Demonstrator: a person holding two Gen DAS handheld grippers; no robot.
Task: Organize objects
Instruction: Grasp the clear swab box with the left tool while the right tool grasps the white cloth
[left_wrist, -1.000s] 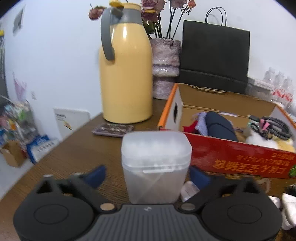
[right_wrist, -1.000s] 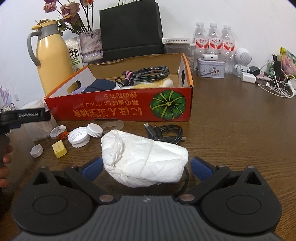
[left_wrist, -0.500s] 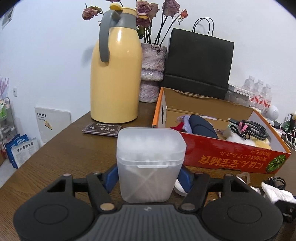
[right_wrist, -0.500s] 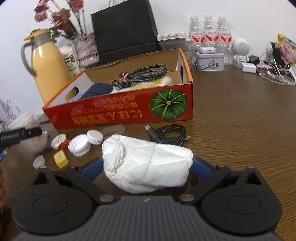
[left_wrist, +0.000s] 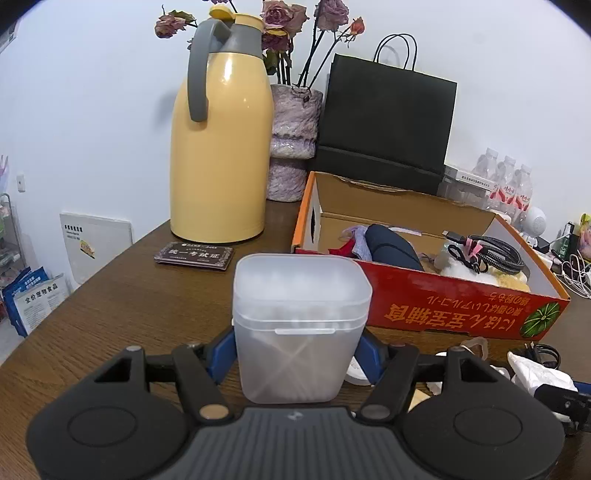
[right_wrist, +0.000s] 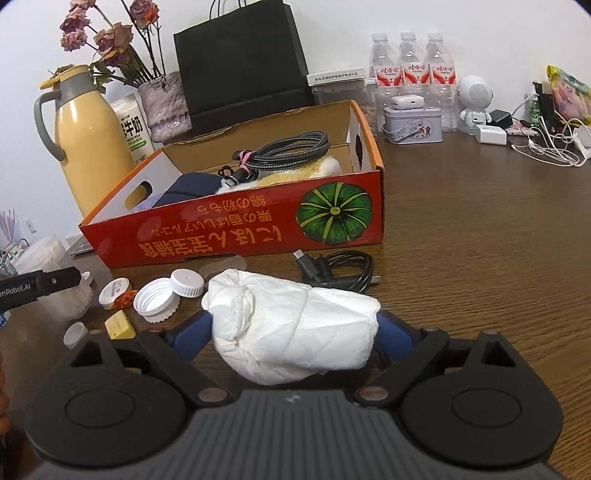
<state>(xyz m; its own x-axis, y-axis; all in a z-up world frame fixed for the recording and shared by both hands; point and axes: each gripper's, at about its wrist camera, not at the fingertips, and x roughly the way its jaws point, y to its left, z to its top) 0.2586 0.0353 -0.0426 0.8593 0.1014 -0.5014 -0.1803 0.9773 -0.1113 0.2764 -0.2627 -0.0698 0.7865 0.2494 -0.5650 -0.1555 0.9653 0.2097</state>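
The left gripper (left_wrist: 297, 354) is pinching a cotton-swab box (left_wrist: 300, 328) above the table (left_wrist: 110, 306) while the right gripper (right_wrist: 293, 328) is squeezing a tissue wad (right_wrist: 295, 325), which risks slipping free before reaching the cardboard box (right_wrist: 236, 236).

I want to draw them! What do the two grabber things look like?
Both look alike. The left gripper and right gripper have blue fingers, black linkage arms with small brass-coloured pins, two round black discs, and a ribbed grey body. No cables or sleeves show.
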